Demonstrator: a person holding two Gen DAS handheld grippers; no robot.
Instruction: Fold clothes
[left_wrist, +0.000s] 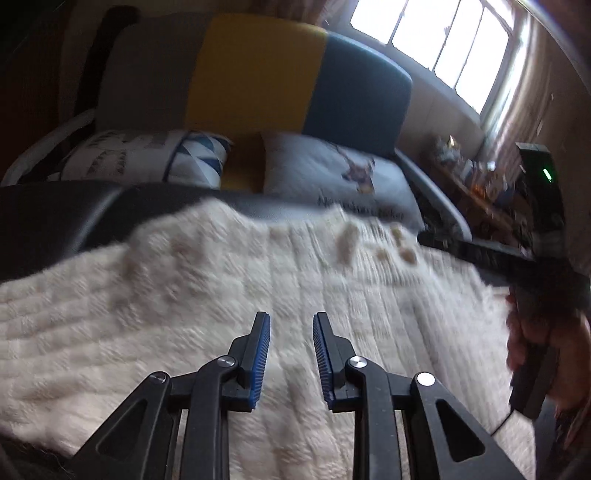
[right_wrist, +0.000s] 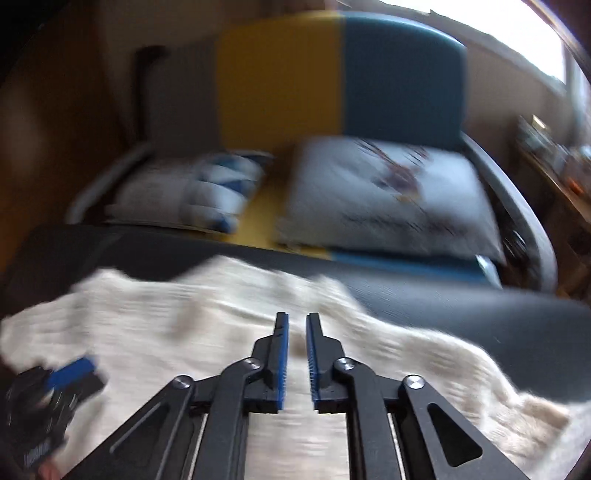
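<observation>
A fluffy cream sweater (left_wrist: 229, 280) lies spread over a dark table (left_wrist: 55, 218), with small tan patches near its far edge. My left gripper (left_wrist: 291, 317) hovers over the sweater's middle, open, nothing between its blue pads. In the right wrist view the same sweater (right_wrist: 184, 325) covers the near table (right_wrist: 461, 314), and my right gripper (right_wrist: 296, 318) hangs above it with a narrow gap between its pads, open and empty. The right gripper's body, held by a hand (left_wrist: 532, 343), shows at the right edge of the left wrist view. The left gripper's blue pad (right_wrist: 70, 371) shows at lower left.
Beyond the table stands a couch (left_wrist: 258, 74) with grey, yellow and teal back panels and two printed pillows (left_wrist: 147, 157) (left_wrist: 332, 173). A cluttered side table (left_wrist: 476, 181) and a bright window (left_wrist: 443, 40) are at the right. Both views are motion-blurred.
</observation>
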